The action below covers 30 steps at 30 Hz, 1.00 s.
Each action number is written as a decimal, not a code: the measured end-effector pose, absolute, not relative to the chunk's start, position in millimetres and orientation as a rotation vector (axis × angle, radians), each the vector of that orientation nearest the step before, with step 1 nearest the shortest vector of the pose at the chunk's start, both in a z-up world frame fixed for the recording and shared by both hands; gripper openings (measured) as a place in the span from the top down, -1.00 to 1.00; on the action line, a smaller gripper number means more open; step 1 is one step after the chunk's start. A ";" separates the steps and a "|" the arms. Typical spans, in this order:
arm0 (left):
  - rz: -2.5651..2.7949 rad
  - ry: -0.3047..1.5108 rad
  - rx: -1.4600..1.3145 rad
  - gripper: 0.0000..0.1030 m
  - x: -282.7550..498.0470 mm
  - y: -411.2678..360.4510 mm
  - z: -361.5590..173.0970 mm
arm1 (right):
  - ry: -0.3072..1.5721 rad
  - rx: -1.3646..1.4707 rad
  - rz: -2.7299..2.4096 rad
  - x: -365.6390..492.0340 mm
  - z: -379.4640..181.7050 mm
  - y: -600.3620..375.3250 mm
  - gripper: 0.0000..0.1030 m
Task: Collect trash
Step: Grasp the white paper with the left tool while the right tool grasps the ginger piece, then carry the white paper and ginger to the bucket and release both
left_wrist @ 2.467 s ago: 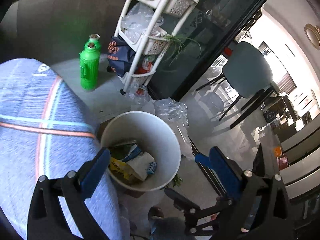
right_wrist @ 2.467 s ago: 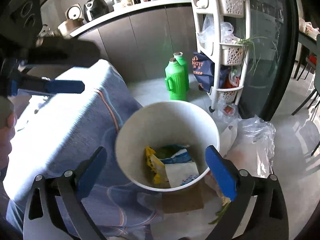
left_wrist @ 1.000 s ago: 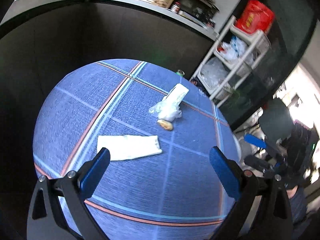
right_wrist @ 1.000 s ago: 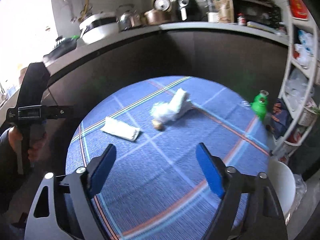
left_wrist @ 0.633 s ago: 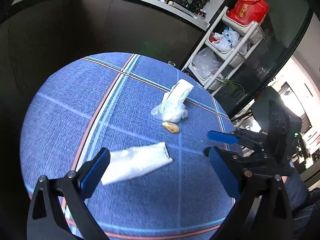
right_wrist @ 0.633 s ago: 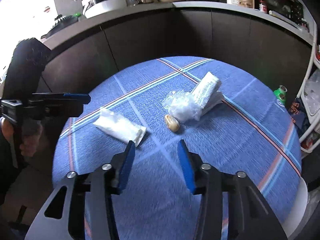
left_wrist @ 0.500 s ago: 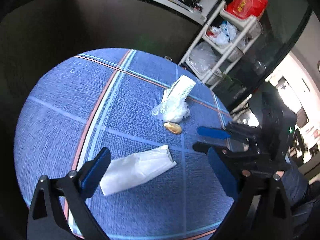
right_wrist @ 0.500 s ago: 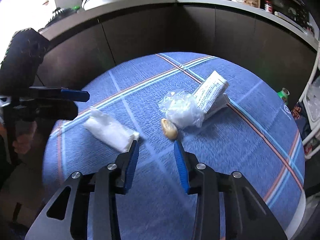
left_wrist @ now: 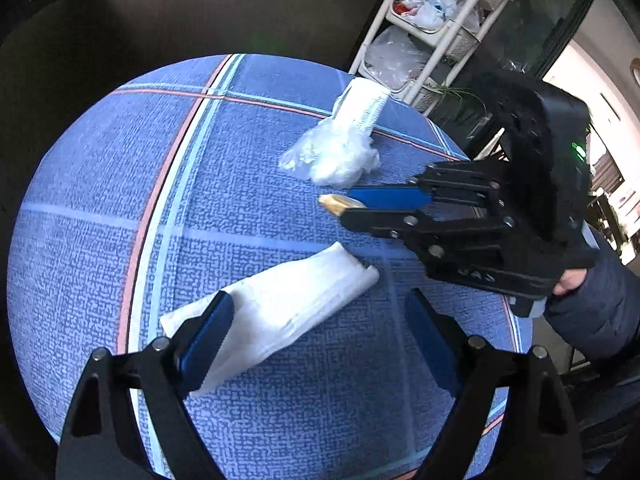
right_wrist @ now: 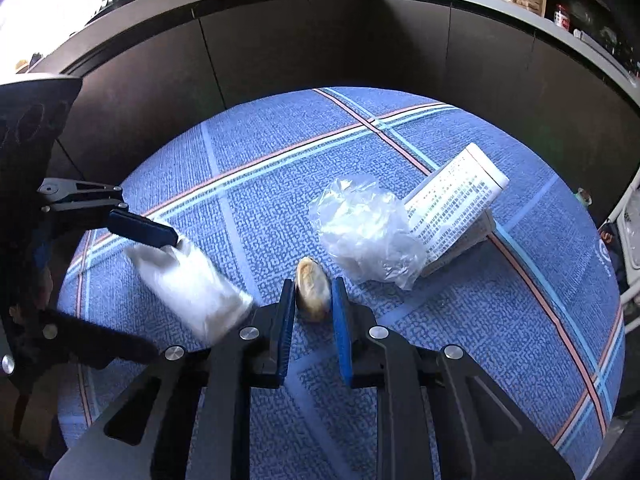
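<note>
My right gripper (right_wrist: 313, 300), black-framed with blue finger pads, is low over the cloth with its jaws drawn close together, one pad (right_wrist: 286, 320) on each side of a small tan morsel (right_wrist: 313, 290). My right hand (left_wrist: 570, 281) grips its handle from the side. My left gripper (left_wrist: 320, 338) has its jaws spread wide, reaching forward and down, the left pad (left_wrist: 204, 338) lying over a white wrapper (left_wrist: 280, 304).

Black tongs (right_wrist: 313, 294), blue pads (right_wrist: 341, 312), silver screws.
</note>
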<state>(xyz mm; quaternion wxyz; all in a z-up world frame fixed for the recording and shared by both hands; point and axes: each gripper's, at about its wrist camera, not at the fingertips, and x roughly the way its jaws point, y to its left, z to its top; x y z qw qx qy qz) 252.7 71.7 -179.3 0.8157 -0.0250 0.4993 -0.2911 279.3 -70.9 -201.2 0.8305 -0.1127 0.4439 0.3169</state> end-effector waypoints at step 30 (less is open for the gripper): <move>-0.325 1.045 -0.079 0.83 224.7 80.3 -162.9 | 0.866 -0.072 0.584 189.4 -156.5 -142.4 0.66</move>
